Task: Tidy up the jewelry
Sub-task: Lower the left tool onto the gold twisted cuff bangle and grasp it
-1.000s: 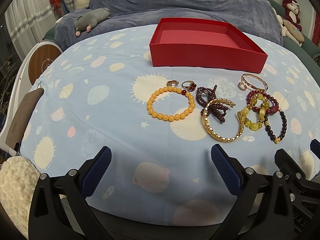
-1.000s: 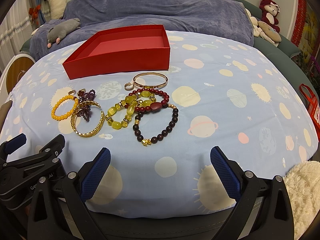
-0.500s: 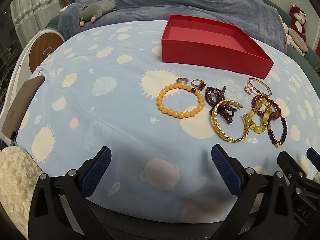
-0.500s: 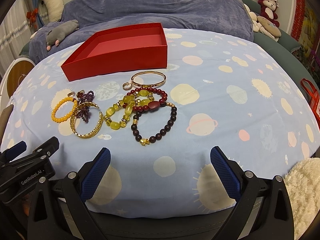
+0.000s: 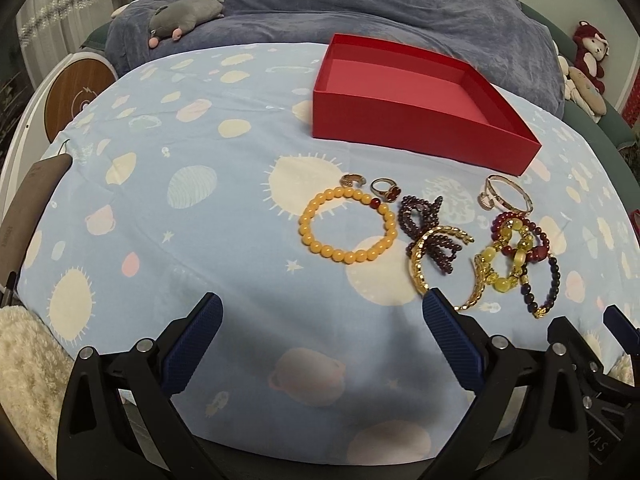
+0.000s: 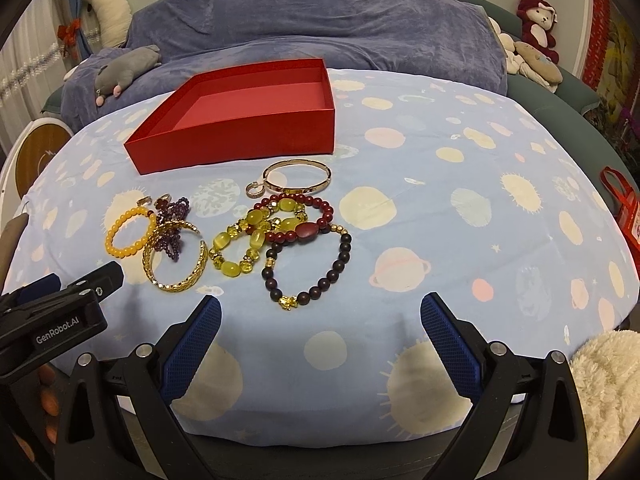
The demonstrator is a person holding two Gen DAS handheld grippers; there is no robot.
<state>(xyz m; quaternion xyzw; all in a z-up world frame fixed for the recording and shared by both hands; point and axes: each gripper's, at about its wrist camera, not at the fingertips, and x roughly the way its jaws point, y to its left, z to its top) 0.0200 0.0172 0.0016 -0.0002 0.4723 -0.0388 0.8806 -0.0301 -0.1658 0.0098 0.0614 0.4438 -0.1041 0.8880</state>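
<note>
A planet-print bedsheet (image 6: pixel 460 208) carries 1 red box (image 6: pixel 240 136) and a cluster of bracelets (image 6: pixel 280 236).

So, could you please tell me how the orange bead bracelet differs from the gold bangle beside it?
The orange bead bracelet is a closed ring of round beads; the gold bangle is an open metal cuff with a gap. The bracelet lies alone on the sheet, while the bangle overlaps the purple beads. Both lie flat outside the red box.
</note>
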